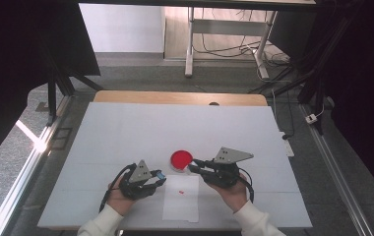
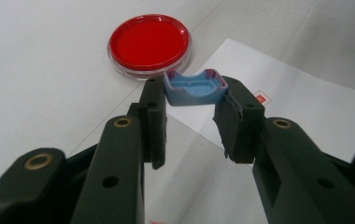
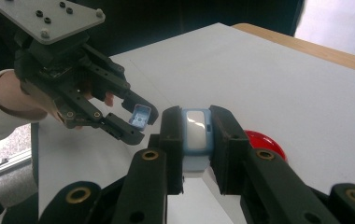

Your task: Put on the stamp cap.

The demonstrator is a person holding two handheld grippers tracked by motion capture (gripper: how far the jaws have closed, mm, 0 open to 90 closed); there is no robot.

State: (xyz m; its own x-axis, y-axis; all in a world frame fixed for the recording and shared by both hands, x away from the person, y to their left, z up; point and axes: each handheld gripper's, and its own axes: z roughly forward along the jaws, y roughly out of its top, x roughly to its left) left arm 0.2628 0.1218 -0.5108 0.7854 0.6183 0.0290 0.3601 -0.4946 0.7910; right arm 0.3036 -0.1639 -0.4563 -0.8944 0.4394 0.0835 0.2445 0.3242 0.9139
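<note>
While the left gripper (image 2: 192,109) fingers clamp a blue cap (image 2: 195,87) at center frame, the right gripper (image 3: 198,135) fingers clamp a blue stamp body (image 3: 195,132).

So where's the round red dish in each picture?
High view: red dish at table centre, between the two grippers.
Left gripper view: red dish at top, beyond the blue cap.
Right gripper view: red edge behind the right jaw.
Shared landmark: white paper.

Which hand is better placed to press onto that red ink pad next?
Likely the right. The right gripper holds the stamp beside the red ink pad; the left gripper holds just the small blue cap.
</note>
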